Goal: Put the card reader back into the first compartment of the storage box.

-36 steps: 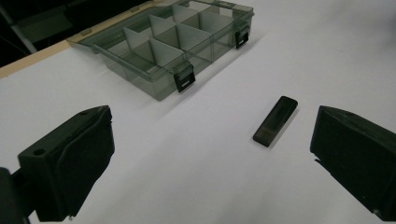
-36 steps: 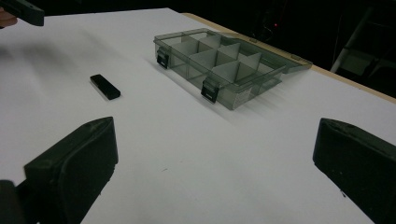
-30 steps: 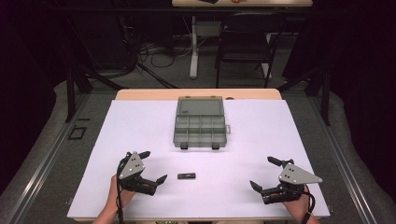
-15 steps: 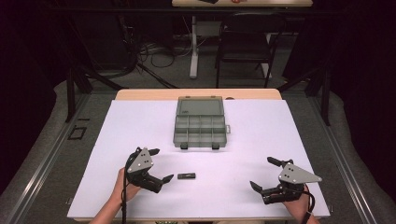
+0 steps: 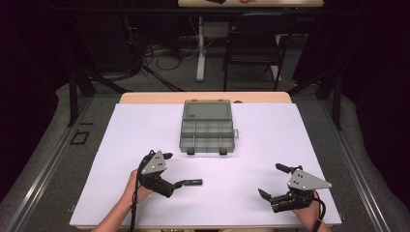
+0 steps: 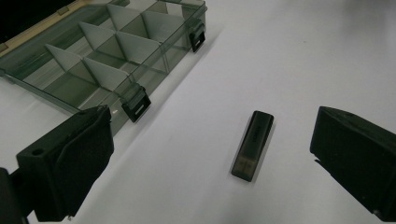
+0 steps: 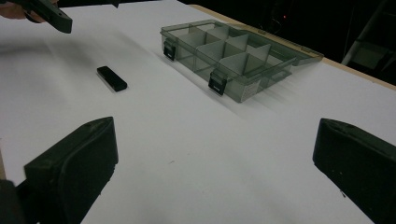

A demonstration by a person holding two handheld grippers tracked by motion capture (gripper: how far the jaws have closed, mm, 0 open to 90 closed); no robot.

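Left claw (image 6: 210, 158) spread wide, jaws straddling black stick (image 6: 252, 144) flat on bench (image 5: 290, 140), lined up for pickup. Compartment box (image 6: 107, 56) beyond, lid open. Right claw (image 5: 270, 197) wide open, idle, well apart.

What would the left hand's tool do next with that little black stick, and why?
Probably ease forward and down until the open left tool straddles the black stick, then close. The stick lies flat on the white table ahead of the tool, between its jaws but untouched, and the compartment box stands open nearby.
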